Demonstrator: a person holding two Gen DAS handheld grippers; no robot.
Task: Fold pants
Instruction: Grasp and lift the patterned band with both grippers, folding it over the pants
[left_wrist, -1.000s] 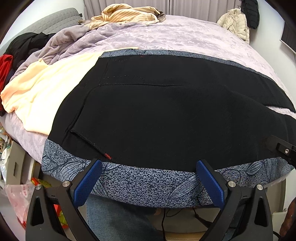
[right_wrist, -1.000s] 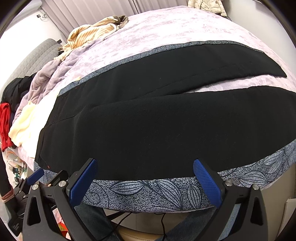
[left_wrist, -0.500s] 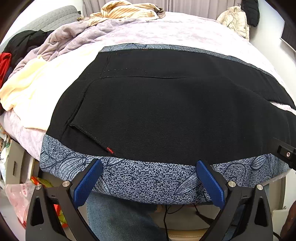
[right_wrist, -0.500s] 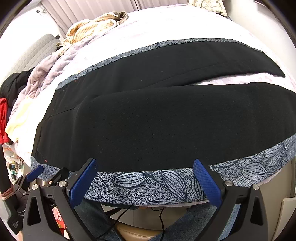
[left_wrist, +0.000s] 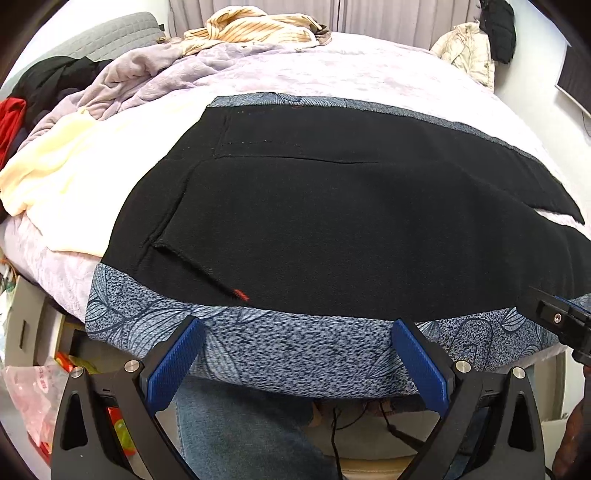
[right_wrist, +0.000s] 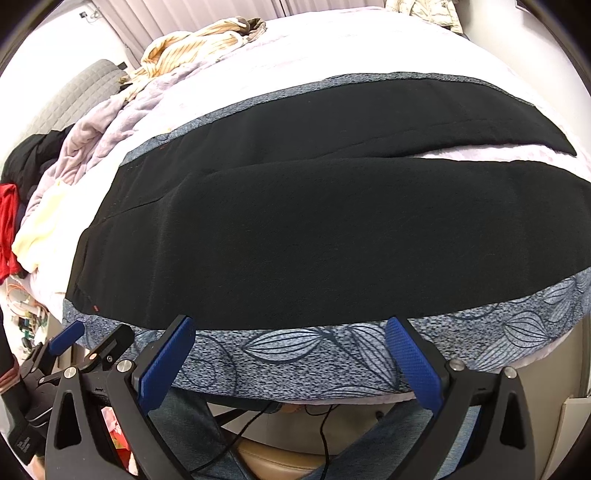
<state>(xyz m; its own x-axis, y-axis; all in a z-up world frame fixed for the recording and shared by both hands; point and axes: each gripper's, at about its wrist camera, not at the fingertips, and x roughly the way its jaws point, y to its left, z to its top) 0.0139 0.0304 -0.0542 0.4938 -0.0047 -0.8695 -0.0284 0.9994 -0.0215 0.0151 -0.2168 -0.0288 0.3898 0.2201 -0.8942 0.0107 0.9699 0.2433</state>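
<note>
Black cloth with a blue-grey leaf-printed band down each side: the pants (left_wrist: 332, 221) lie spread flat across the near part of the bed (left_wrist: 369, 70), waist to the left, the two legs running off to the right, where a pale wedge of bedcover shows between them.

Farthest left on the bed sits a heap of other clothes (cream, red, black, and a striped top (left_wrist: 251, 27) further back), well clear of the work. Next comes the waist end, with its pocket seam and a small red stitch near the front band. The left gripper (left_wrist: 295, 354) hangs just short of that front band, its blue pads wide apart and holding nothing. Further right, the right gripper (right_wrist: 291, 350) faces the printed band of the near leg in the same way, spread wide and empty.

No fold shows yet, so the job looks to be at its start: lining up for the first grasp. The next move, I judge, calls for both tongs to pinch the near edge, catching every layer, then carry the near leg over onto the far one, edges matched.
</note>
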